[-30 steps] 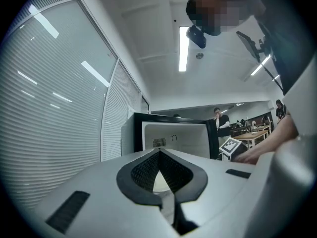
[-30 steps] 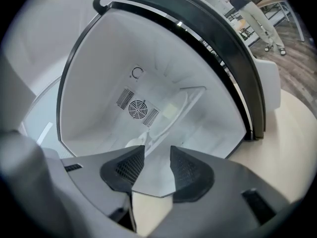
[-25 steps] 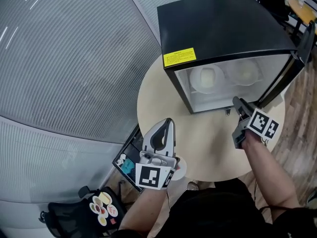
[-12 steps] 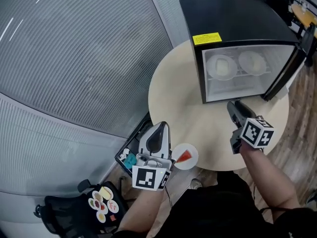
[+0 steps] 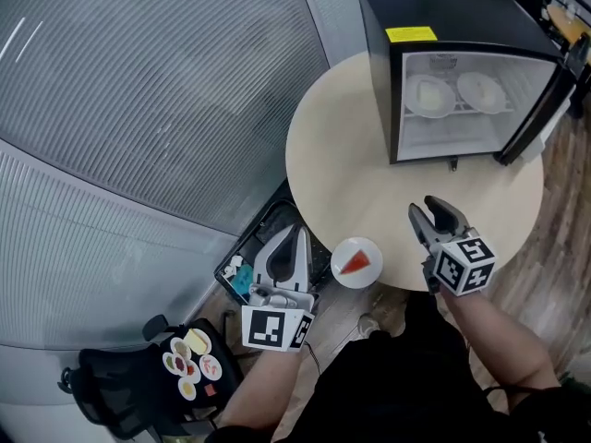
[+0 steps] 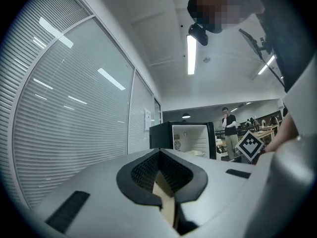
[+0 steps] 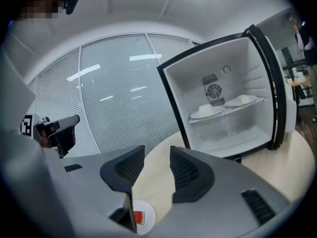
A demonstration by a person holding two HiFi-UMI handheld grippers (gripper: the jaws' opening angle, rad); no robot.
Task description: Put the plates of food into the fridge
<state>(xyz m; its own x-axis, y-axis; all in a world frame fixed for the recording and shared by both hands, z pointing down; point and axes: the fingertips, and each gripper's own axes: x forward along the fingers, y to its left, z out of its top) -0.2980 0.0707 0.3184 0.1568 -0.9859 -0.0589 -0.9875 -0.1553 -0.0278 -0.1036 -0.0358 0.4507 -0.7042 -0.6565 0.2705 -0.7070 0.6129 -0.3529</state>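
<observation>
Plate with a red wedge of food (image 5: 356, 263) is seen at the near rim of the round worktop (image 5: 351, 155), well apart from the black fridge (image 5: 434, 7) set at the far side. The fridge door (image 5: 536, 109) is swung wide to the right, and a white plate (image 5: 430, 96) and a second white plate (image 5: 484, 91) are lodged side by side on the shelf inside. Bare worktop is seen between the near plate and the open fridge.

The left claw (image 5: 297, 238) is clenched on nothing and is shown just left of the plate, past the worktop's rim. The right claw (image 5: 435, 214) is released and empty, held to the right of the plate and pointed towards the fridge.

On the floor, an open dark case (image 5: 242, 280) and a cluster of small plates (image 5: 189, 374) are seen beside a wall of slatted blinds (image 5: 138, 81).
</observation>
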